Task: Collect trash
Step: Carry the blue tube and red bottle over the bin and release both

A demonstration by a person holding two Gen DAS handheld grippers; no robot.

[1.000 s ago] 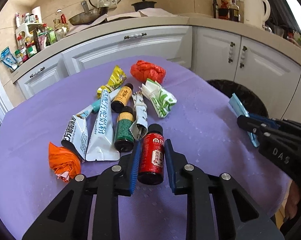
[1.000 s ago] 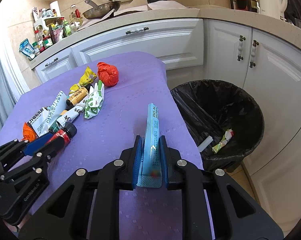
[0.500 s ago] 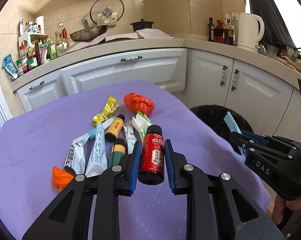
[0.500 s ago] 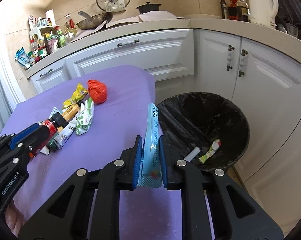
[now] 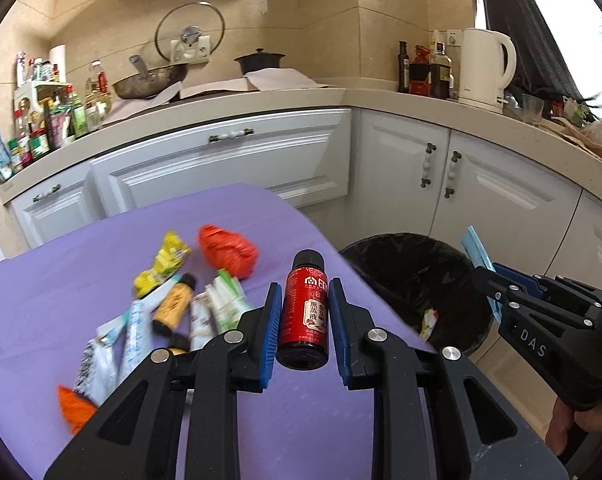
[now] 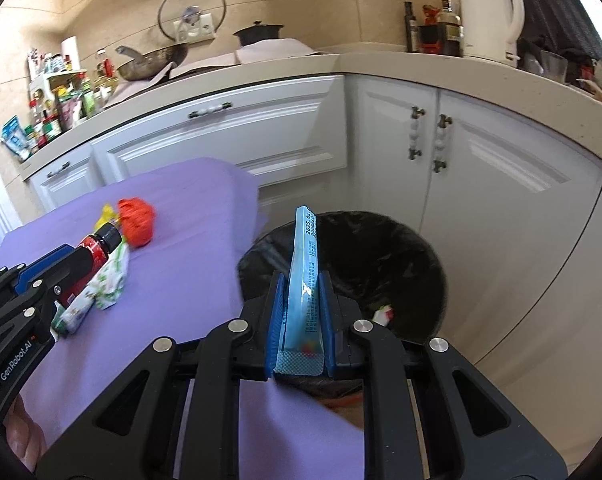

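Note:
My left gripper (image 5: 304, 294) is shut on a small red bottle (image 5: 306, 312) with a black cap, held above the right part of the purple table (image 5: 61, 280). My right gripper (image 6: 299, 284) is shut on a flat light-blue packet (image 6: 305, 280) that stands on edge over the near rim of the black-lined bin (image 6: 381, 256). The bin (image 5: 413, 276) stands on the floor just right of the table. A red crumpled bag (image 5: 227, 250), a yellow wrapper (image 5: 163, 262), a brown bottle (image 5: 173, 306), tubes and an orange scrap (image 5: 75, 406) lie on the table.
White cabinets (image 5: 229, 160) and a counter with a pan (image 5: 149, 80), spice jars (image 5: 41, 120) and a white kettle (image 5: 485, 68) run behind and to the right. A few scraps (image 6: 381, 314) lie inside the bin. A hand (image 5: 569, 420) holds the right gripper's handle.
Both grippers rose and moved right toward the bin with their loads. The blue packet went from above the table to above the bin's near rim; the red bottle came off the trash pile.

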